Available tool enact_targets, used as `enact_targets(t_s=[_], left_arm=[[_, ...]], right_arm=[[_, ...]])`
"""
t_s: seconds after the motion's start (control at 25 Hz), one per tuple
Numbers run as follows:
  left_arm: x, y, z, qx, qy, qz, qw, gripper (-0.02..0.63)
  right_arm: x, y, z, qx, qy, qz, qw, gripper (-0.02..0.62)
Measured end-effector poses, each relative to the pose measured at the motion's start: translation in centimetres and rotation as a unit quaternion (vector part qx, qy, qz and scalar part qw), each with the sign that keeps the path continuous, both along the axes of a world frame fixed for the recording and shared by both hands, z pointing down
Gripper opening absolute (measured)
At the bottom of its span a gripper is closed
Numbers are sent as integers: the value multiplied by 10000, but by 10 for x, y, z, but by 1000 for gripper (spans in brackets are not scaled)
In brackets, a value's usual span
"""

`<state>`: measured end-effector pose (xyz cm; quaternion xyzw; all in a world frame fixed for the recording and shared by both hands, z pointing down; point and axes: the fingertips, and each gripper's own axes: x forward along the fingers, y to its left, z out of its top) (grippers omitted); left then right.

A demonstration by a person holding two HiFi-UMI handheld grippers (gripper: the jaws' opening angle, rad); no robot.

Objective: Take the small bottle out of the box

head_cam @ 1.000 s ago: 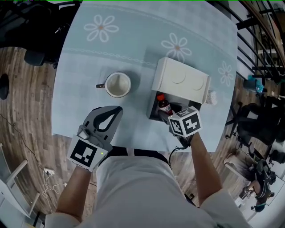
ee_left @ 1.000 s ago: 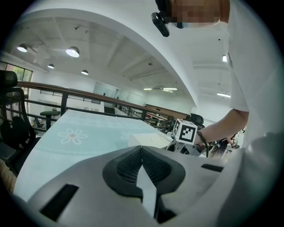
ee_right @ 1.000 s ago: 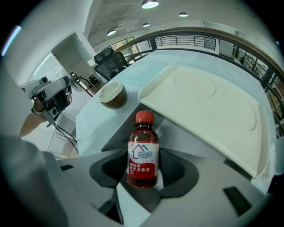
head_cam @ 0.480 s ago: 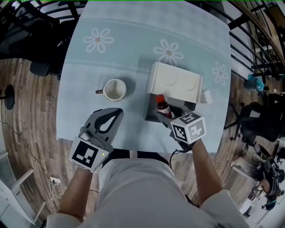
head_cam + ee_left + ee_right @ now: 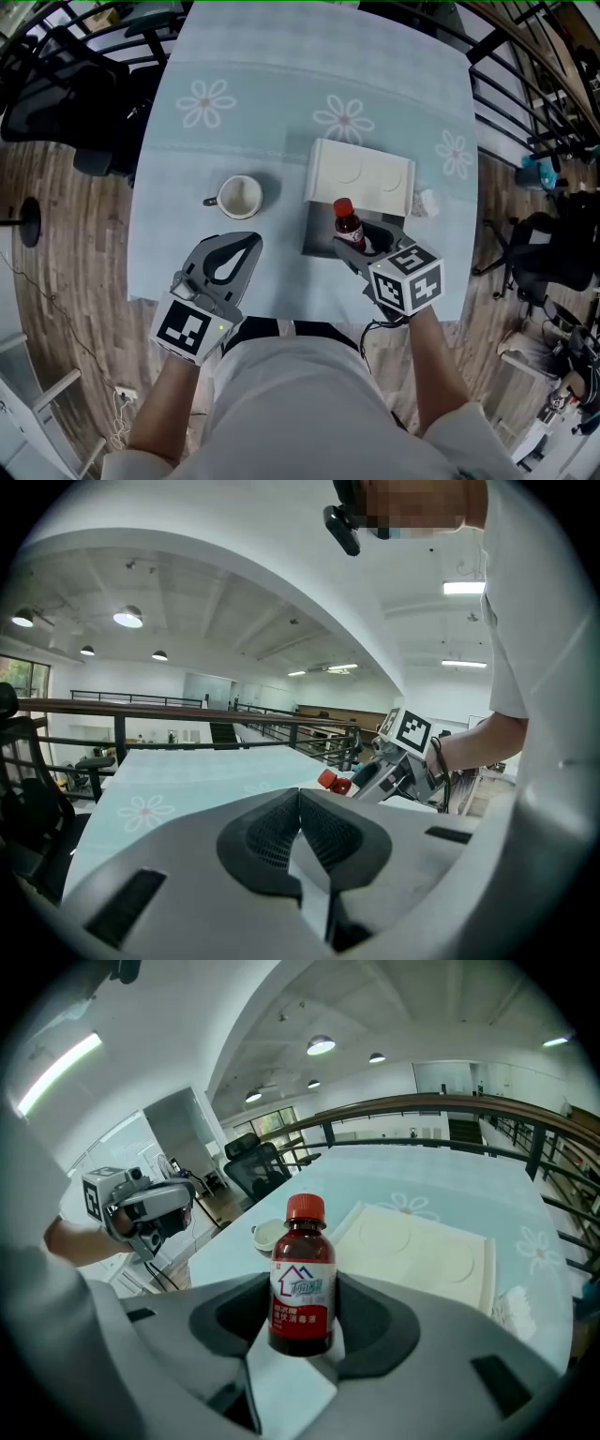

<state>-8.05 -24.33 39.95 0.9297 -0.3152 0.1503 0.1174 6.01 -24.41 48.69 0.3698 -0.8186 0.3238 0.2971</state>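
Nearest me, the left claw (image 5: 231, 259) is still waiting at the near edge of the bench (image 5: 281, 112), jaws pressed together on nothing. The right claw (image 5: 356, 249) is gripping the small bottle (image 5: 348, 225), now lifted higher over the open box (image 5: 360, 174) than a second ago. Beyond them, a mug (image 5: 240, 196) is sitting on the daisy-print cloth. Wood floor (image 5: 66, 253) and railings (image 5: 530, 89) are showing around the bench.

head view: small bottle (image 5: 348, 223) lower body hidden by right gripper (image 5: 356, 242); box (image 5: 359, 172) interior mostly hidden; label print too small to read; table (image 5: 281, 84) far edge cut off.
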Motion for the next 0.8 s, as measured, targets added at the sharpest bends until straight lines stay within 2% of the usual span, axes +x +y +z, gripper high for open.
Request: enact_targets(t_s=[0.08,0.4,0.8], left_arm=[[2,1,-6,70,46,0,10000,21],[-2,8,-15,173,-179,-12,9997,20],[3,14,-34,421,-171,-58,9989,21]], right_arm=[[0,0,-10,123,-99,50,9999,232],[5,5,-34,498,-349,225,9979,232],[31,17,-51,789,-538,518,9941,232]])
